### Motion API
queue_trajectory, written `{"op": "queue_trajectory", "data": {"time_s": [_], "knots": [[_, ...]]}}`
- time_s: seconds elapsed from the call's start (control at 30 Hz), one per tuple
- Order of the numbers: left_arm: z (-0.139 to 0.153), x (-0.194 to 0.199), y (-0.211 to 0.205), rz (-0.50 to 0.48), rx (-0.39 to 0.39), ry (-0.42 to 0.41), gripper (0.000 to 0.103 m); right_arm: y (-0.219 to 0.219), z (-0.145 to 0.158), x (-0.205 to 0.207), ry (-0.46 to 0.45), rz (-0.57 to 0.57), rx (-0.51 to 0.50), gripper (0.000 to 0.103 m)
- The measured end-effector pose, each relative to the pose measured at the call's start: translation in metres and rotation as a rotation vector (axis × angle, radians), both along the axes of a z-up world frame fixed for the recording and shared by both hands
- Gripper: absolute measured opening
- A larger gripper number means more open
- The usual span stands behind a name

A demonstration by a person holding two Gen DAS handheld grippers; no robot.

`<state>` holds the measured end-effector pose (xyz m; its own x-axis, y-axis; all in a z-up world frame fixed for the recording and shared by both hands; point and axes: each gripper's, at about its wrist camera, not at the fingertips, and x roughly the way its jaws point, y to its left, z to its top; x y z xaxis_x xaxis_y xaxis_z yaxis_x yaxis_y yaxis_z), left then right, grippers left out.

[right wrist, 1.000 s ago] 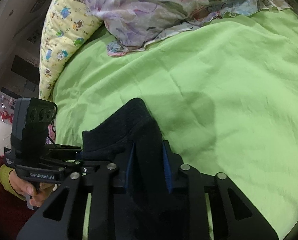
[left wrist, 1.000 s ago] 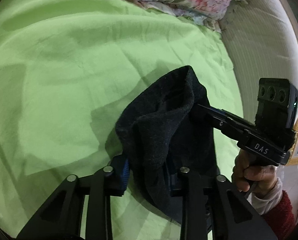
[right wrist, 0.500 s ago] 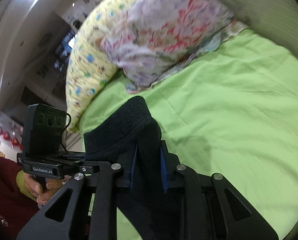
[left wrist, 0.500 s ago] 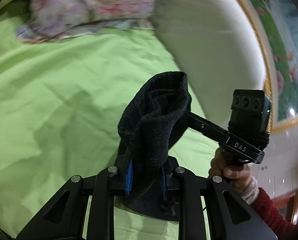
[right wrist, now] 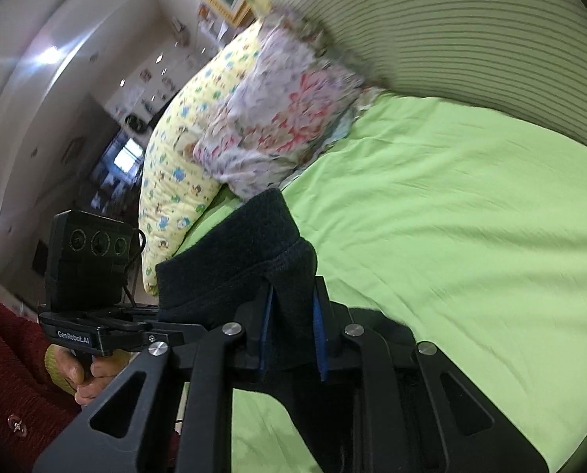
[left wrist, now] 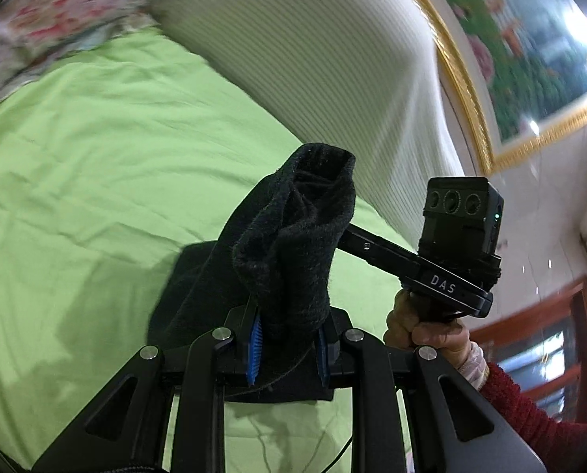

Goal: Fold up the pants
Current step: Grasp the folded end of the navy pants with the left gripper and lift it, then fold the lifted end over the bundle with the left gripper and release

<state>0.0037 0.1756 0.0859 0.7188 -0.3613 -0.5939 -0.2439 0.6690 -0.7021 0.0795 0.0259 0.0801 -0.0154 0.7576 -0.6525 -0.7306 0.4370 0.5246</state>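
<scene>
Change since earlier frames: both grippers have risen and tilted up from the bed; wall, framed picture and room now fill the upper part of each view, where a second ago green sheet filled nearly all of it; the black cloth stays clamped in both
Left gripper (left wrist: 287, 341): blue-padded jaws closed on a bunched fold of the pants (left wrist: 293, 244); cloth stands up between the jaws as a rumpled column with an open, cuff-like end at the top
Right gripper (right wrist: 291, 335): jaws closed on another part of the same garment; the pants (right wrist: 246, 264) run leftward from here to the other tool
Right gripper seen from the left view (left wrist: 344, 238): reaches in from the right, its tip buried in the cloth; held by the right hand (left wrist: 423, 327), red sleeve behind
Left gripper seen from the right view (right wrist: 155, 315): low left, held by the left hand (right wrist: 82, 374); fingertips hidden by cloth
Pants, location: lifted between the two tools, a lower portion hanging dark over the sheet below
Bed sheet (right wrist: 470, 216): bright green, wrinkled
Pillows: floral pillow (right wrist: 289, 106) lying against yellow patterned pillow (right wrist: 183, 149), at the sheet's far edge
Headboard (left wrist: 325, 63): pale, ribbed, beside the sheet
Framed picture (left wrist: 530, 59): gold frame, on the wall above the headboard
</scene>
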Motion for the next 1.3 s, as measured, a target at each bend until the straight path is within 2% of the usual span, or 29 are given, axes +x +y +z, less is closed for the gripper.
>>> {"op": "queue_trajectory", "data": {"time_s": [0.3,0.6,1.0,1.17,1.3], "knots": [[-0.011,0.026,-0.078,-0.17,0.056,0.042,0.021,-0.082,-0.014,-0.018,0.026,-0.159,0.04,0.019],[-0.041,0.051,-0.138,-0.278,0.124,0.114,0.021,-0.133,-0.045,-0.027,0.071,-0.275,0.036,0.019],[-0.07,0.076,-0.171,-0.364,0.187,0.162,0.023,-0.175,-0.075,-0.028,0.115,-0.394,-0.039,0.021],[-0.081,0.087,-0.189,-0.416,0.207,0.179,0.034,-0.197,-0.08,-0.035,0.136,-0.471,-0.052,0.022],[-0.086,0.092,-0.201,-0.464,0.186,0.185,0.049,-0.211,-0.077,-0.044,0.143,-0.548,-0.063,0.022]]}}
